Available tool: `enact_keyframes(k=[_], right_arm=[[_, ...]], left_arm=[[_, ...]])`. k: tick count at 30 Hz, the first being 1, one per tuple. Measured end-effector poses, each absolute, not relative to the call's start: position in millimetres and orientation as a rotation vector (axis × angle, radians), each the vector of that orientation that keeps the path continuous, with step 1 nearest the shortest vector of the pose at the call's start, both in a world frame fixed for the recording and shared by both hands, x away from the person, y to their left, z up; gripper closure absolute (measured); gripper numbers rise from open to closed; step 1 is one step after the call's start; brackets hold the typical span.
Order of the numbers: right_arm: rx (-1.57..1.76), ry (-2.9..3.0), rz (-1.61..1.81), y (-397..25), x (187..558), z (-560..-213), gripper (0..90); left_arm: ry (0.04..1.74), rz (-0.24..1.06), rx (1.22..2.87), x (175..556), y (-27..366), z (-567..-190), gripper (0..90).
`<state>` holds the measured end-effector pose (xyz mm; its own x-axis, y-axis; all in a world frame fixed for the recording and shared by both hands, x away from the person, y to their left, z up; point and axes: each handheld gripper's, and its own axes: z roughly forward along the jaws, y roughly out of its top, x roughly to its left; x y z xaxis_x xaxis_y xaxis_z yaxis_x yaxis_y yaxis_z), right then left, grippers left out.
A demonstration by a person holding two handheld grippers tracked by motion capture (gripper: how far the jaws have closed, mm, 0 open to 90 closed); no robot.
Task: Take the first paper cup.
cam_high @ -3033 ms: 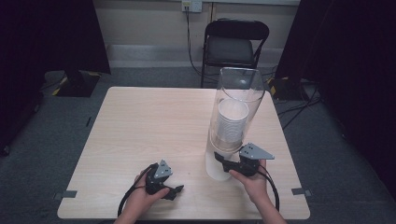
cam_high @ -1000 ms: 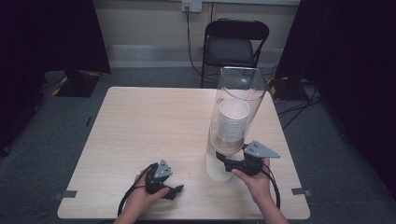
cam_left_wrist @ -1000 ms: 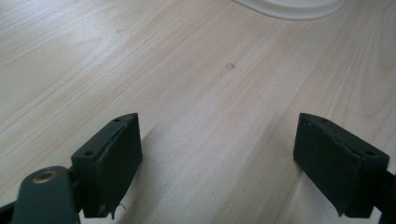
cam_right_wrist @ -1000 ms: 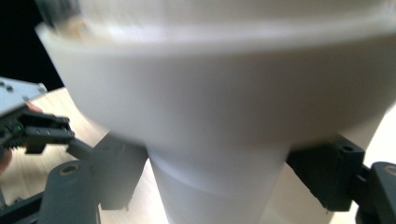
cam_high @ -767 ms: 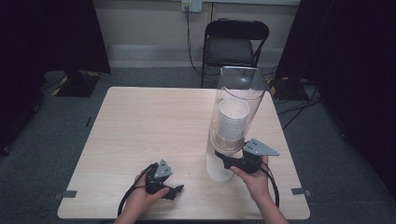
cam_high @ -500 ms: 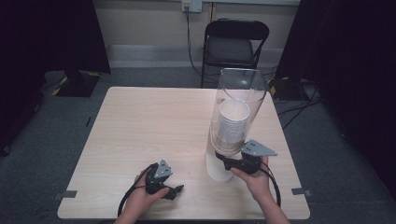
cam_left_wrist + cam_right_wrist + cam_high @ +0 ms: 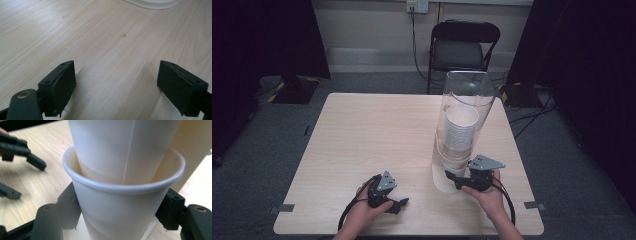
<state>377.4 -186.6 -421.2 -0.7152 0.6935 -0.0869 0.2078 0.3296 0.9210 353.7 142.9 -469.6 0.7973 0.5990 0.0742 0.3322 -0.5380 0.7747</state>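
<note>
On the left of the pale wooden surface (image 7: 377,130), the left gripper (image 7: 398,204) lies low near the person's edge, tilted down toward the wood. In the left gripper view its two black jaws stand wide apart with bare grain between them, holding nothing; the curved white rim of the dispenser's base (image 7: 152,3) shows at the top of that view, ahead and well apart from the jaws.

Moving rightward, a tall clear plastic tube dispenser (image 7: 467,100) stands upright near the right edge of the surface, with a stack of white paper cups (image 7: 460,131) nested inside it. The stack's long axis runs vertically, and its lowest cup hangs out under the tube.

Further right, the right gripper (image 7: 451,176) reaches in horizontally from the person's side toward the tube's foot. In the right gripper view, the bottom white paper cup (image 7: 120,202) sits between the two jaws, one jaw pressed against each side of its wall below the rolled rim, so this gripper is clamped on that cup. The next cup up (image 7: 117,147) is still seated inside it.

The decisive relation is that the held cup lies directly beneath the stack, on the same vertical axis; freeing it probably calls for a straight downward pull, then outward. The right hand (image 7: 486,195) is much the nearer; the left is idle.
</note>
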Motion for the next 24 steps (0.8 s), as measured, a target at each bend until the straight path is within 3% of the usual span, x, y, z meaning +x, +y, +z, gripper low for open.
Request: enact_keyframes(k=[24], right_arm=[[0.816, 2.191, 1.301, -201.9, 369.7, -429.3, 30.1]], left_arm=[[0.672, 0.422, 2.170, 354.6, 143.0, -470.2, 14.8]])
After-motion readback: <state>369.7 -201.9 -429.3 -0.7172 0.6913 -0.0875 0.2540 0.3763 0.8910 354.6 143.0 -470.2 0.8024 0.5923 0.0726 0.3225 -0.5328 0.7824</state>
